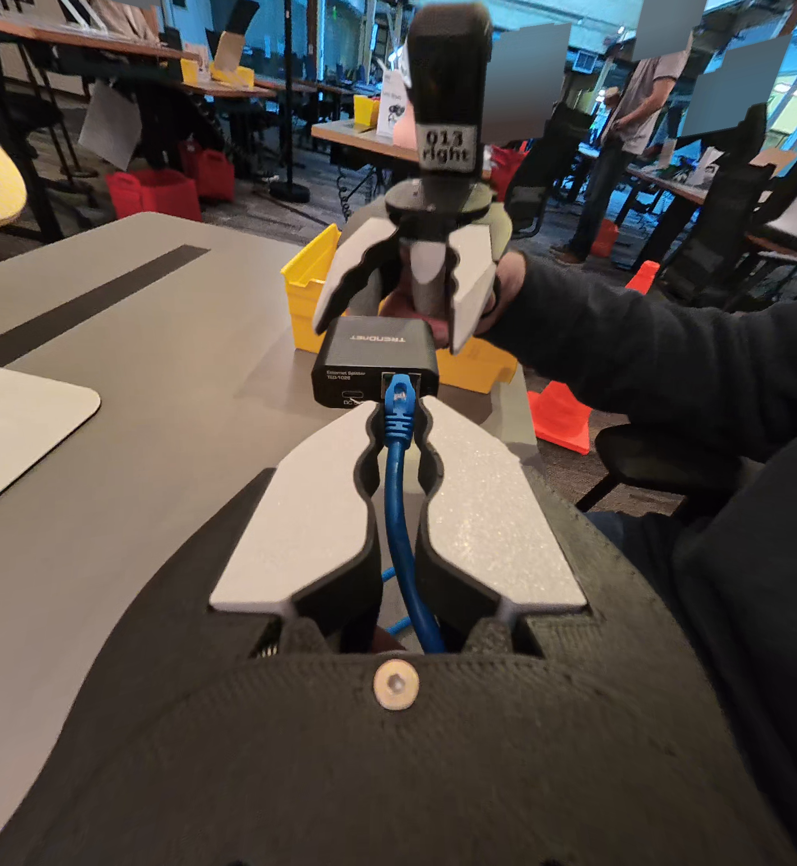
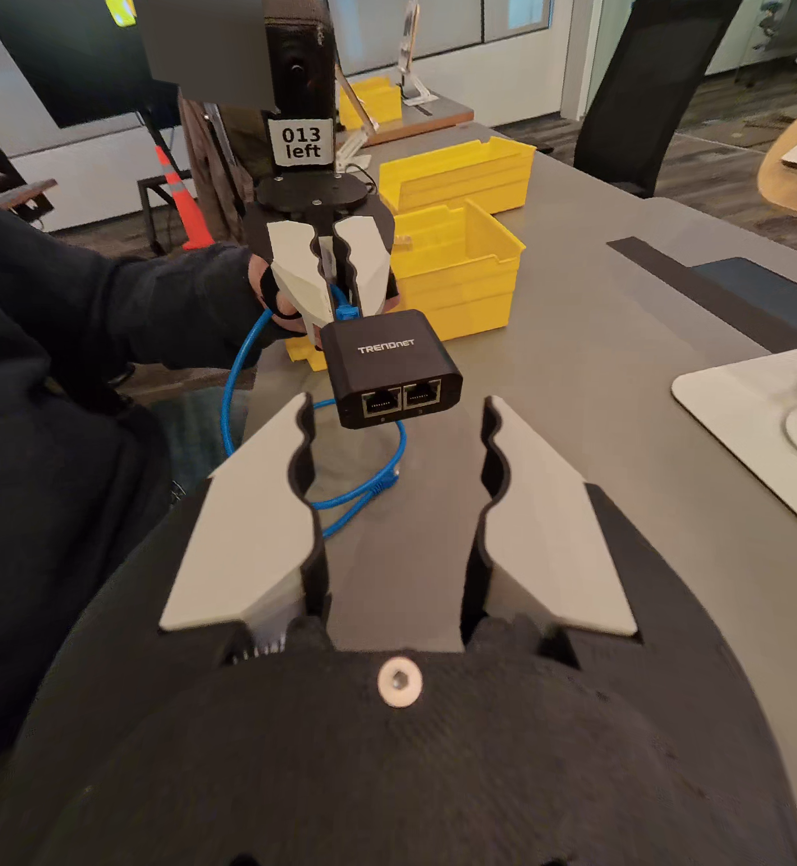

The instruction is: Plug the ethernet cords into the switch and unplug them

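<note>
A small black switch (image 1: 375, 363) sits near the edge of the grey table (image 1: 153, 375). My left gripper (image 1: 399, 412) is shut on the boot of a blue ethernet cord (image 1: 399, 492), and its plug is in a port on the switch's near side. In the right wrist view the switch (image 2: 387, 361) shows two empty ports facing my right gripper (image 2: 399, 407), which is open and empty just in front of it. The left gripper (image 2: 335, 304) is behind the switch there. The cord (image 2: 228, 398) loops off the table edge, and its free plug (image 2: 389, 478) lies on the table.
Yellow bins (image 2: 457, 276) stand right behind the switch, and they also show in the left wrist view (image 1: 307, 290). A white mat (image 2: 752, 421) lies to the right, and a black strip (image 2: 696, 286) runs along the table. Orange cones (image 1: 560, 417) stand on the floor beside the table edge. The left gripper's tips are roughly 6 cm from the right gripper's.
</note>
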